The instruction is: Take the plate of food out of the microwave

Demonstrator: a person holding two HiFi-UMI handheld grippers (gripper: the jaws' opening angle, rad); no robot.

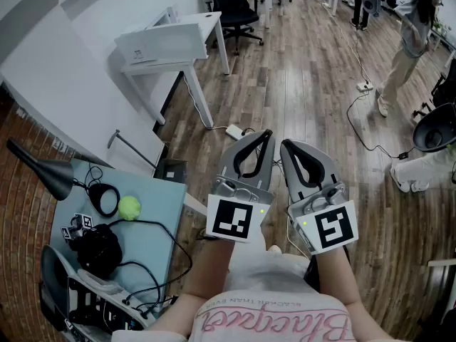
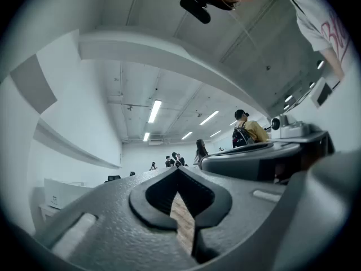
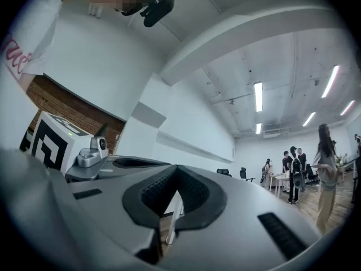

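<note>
No microwave and no plate of food show in any view. In the head view my left gripper (image 1: 266,135) and right gripper (image 1: 286,146) are held side by side in front of the person's body. Both point forward over the wooden floor (image 1: 306,84). The jaws of each are shut with nothing between them. The left gripper view looks along the shut left gripper (image 2: 179,173) toward the room's ceiling and distant people. The right gripper view looks along the shut right gripper (image 3: 176,168) at a white wall and a desk leg.
A white desk (image 1: 171,41) and a black office chair (image 1: 231,6) stand ahead to the left. A small teal table (image 1: 157,216) at the left bears a lamp (image 1: 43,173), a green ball (image 1: 129,207) and black cables. A person (image 1: 412,41) stands far right. Cables cross the floor.
</note>
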